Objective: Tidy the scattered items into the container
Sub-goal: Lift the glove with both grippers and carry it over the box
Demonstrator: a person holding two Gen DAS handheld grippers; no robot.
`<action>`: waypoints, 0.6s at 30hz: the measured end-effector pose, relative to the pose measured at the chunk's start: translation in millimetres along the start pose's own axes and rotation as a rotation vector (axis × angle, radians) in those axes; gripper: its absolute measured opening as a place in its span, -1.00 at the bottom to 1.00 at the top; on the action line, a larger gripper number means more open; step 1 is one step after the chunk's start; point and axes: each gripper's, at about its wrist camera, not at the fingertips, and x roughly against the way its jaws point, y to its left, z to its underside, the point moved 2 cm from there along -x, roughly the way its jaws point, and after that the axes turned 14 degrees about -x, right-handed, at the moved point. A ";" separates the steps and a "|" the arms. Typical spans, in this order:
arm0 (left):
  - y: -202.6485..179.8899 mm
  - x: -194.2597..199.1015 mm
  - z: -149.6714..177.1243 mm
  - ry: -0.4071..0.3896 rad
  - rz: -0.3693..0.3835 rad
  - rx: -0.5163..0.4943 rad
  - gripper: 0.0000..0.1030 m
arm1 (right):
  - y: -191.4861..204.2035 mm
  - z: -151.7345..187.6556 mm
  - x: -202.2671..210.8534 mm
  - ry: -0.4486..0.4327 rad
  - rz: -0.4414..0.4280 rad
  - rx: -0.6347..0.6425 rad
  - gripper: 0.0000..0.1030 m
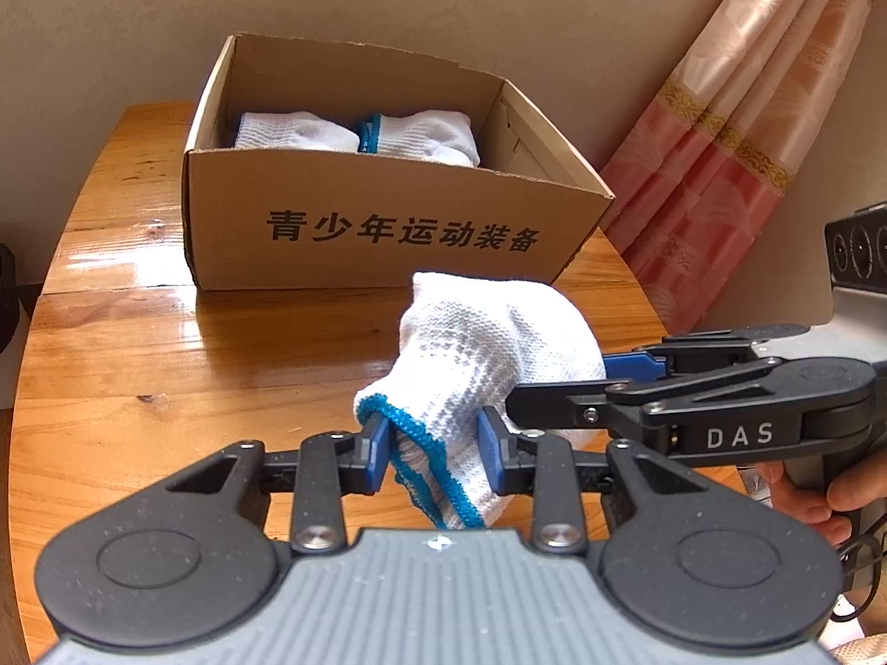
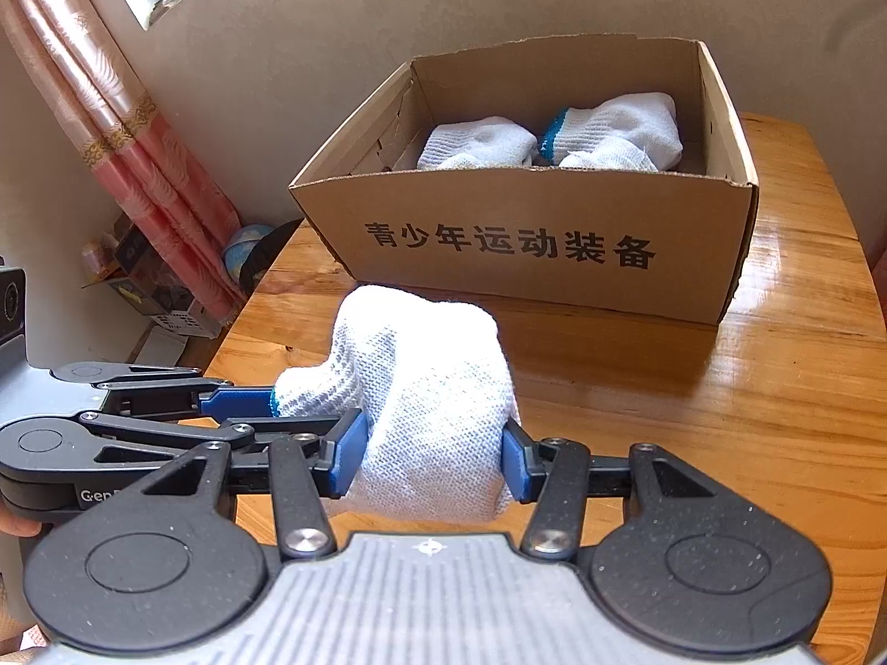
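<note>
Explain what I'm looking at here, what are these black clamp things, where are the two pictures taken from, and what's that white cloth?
These are two hand-held grasping tools, each squeezed by a person, with a camera looking along its blue fingers. One picture is from the left tool, the other from the right tool; each view shows the other tool coming in from the side. Together they hold one white knitted glove with a blue cuff above a wooden table. The left tool has the cuff end; the right grips the body. Behind stands an open cardboard box with similar gloves already inside.

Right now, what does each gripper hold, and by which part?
Left gripper: the white glove by its blue-edged cuff. Right gripper: the same glove's body.
</note>
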 end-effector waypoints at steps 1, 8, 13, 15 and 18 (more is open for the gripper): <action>-0.3 1.5 -1.4 -0.005 -0.001 -0.003 -0.41 | 1.1 -1.1 1.6 -0.005 -0.001 0.005 0.09; -1.4 10.6 -12.9 -0.030 -0.016 -0.025 -0.41 | 8.9 -13.0 11.1 -0.029 -0.007 0.038 0.08; -1.6 17.3 -24.3 -0.051 -0.030 -0.044 -0.41 | 15.6 -24.2 19.0 -0.053 -0.008 0.063 0.08; -2.2 19.8 -29.6 -0.060 -0.037 -0.054 -0.41 | 18.3 -29.2 21.8 -0.063 -0.007 0.072 0.08; -2.4 23.0 -37.7 -0.071 -0.047 -0.067 -0.41 | 22.0 -35.9 25.9 -0.076 -0.007 0.084 0.08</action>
